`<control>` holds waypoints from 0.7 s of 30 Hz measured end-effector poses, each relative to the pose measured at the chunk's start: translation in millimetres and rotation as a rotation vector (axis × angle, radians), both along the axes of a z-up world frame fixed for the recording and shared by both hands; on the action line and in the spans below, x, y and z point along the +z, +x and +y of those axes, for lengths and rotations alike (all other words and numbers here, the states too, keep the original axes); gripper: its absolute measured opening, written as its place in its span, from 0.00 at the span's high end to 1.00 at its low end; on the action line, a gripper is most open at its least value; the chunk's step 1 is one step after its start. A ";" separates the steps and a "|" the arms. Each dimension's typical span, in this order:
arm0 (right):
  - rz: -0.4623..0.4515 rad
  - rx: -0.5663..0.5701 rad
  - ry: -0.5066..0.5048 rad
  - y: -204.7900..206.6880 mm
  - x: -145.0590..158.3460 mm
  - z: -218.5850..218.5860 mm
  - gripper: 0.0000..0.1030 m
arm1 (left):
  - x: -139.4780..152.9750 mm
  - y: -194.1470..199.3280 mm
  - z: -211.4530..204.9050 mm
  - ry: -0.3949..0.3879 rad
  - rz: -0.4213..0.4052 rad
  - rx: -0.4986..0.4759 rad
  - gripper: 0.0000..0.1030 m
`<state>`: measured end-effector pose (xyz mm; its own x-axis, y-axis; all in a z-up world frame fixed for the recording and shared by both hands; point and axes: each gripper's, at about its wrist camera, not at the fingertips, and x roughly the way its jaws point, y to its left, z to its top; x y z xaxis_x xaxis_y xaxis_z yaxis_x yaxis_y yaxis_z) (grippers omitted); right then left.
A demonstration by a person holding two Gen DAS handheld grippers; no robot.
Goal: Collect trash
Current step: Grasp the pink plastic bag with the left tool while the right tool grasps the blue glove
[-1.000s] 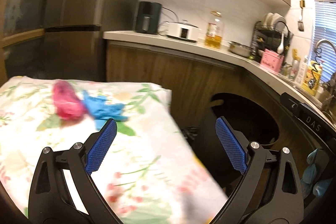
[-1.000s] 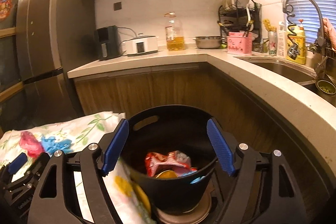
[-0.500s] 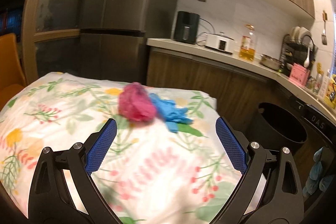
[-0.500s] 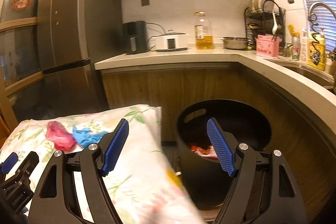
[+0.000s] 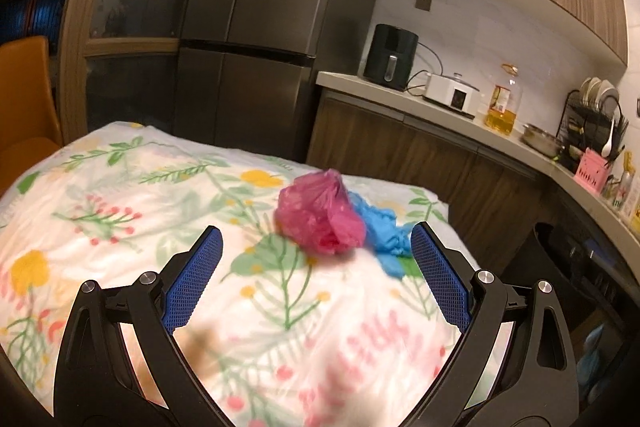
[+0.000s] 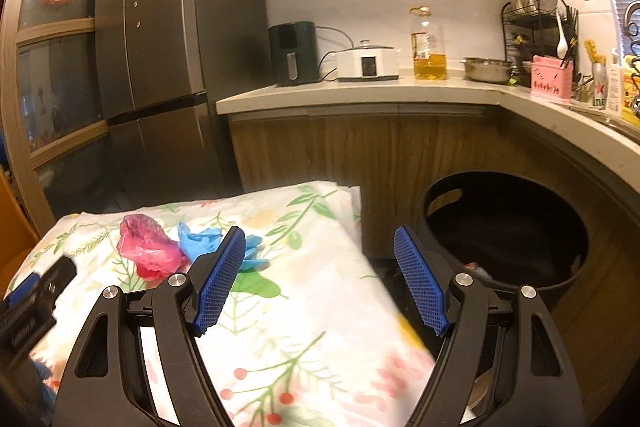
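A crumpled pink plastic bag lies on the floral tablecloth, touching a crumpled blue glove on its right. My left gripper hovers open just short of the pink bag, nothing between its fingers. In the right wrist view the pink bag and blue glove lie to the left of my open, empty right gripper. The black trash bin stands on the floor right of the table, with a little trash showing inside. The left gripper's body shows at the left edge.
A kitchen counter with an air fryer, a cooker, an oil bottle and a dish rack runs behind. A dark fridge stands beyond the table. An orange chair is at the far left. The bin sits by the table's right corner.
Both grippers swung left, away from the bin and over the table. The pink bag and blue glove now lie closer and more centred before the left gripper. Jaws stayed open.
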<state>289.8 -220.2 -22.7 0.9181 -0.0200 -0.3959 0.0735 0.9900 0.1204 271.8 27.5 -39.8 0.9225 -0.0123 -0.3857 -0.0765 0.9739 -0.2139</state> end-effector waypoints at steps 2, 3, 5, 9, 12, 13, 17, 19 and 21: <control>0.003 0.009 0.004 7.3 -2.6 2.8 0.27 | -0.9 16.6 -2.5 0.003 0.009 -0.006 0.09; 0.003 0.010 0.004 9.8 -3.8 3.5 0.27 | -1.6 23.1 -3.2 0.002 0.009 -0.012 0.09; 0.004 0.018 0.003 17.8 -6.7 7.4 0.27 | -4.8 42.2 -6.8 0.018 0.017 -0.020 0.10; 0.010 0.040 0.013 33.8 -13.5 14.8 0.27 | -17.6 75.8 -12.2 0.054 0.070 -0.036 0.20; 0.018 0.067 0.014 50.4 -20.7 24.5 0.27 | -33.0 95.7 -9.2 0.065 0.140 -0.042 0.40; 0.022 0.077 0.012 54.6 -23.4 27.7 0.27 | -36.7 98.1 -7.3 0.065 0.155 -0.042 0.45; 0.056 0.124 -0.007 76.5 -36.5 48.9 0.27 | -54.4 104.4 6.9 -0.034 0.198 -0.097 0.79; 0.064 0.150 -0.015 85.8 -42.8 59.6 0.27 | -55.6 101.7 12.3 -0.065 0.183 -0.097 0.87; 0.076 0.170 -0.026 95.2 -48.7 71.0 0.27 | -54.8 94.2 18.0 -0.085 0.160 -0.082 0.97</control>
